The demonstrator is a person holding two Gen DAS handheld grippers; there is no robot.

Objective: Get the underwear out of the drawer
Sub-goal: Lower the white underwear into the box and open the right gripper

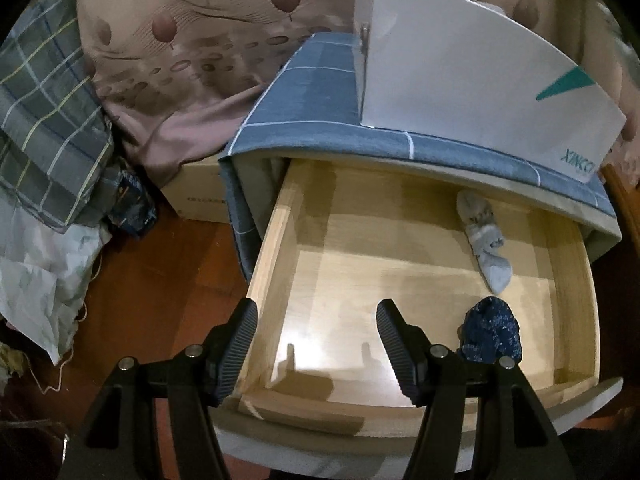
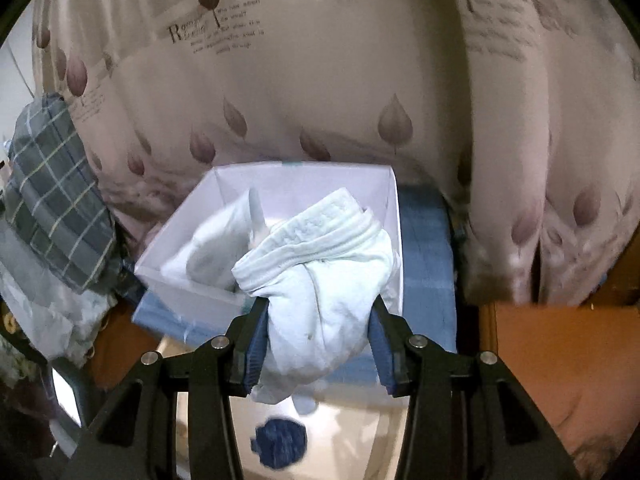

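Right gripper [image 2: 318,344] clamping underwear [image 2: 320,280] over box [image 2: 180,236]

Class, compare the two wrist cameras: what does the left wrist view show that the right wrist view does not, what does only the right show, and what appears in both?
Only the left wrist view: the open left gripper with nothing between its jaws, the whole inside of the wooden drawer, and a pale grey sock lying in it.

Only the right wrist view: the right gripper shut on white underwear, held over the drawer, and more white cloth inside the box.

Both: the white box on the blue checked cloth, and the dark blue bundle in the drawer.
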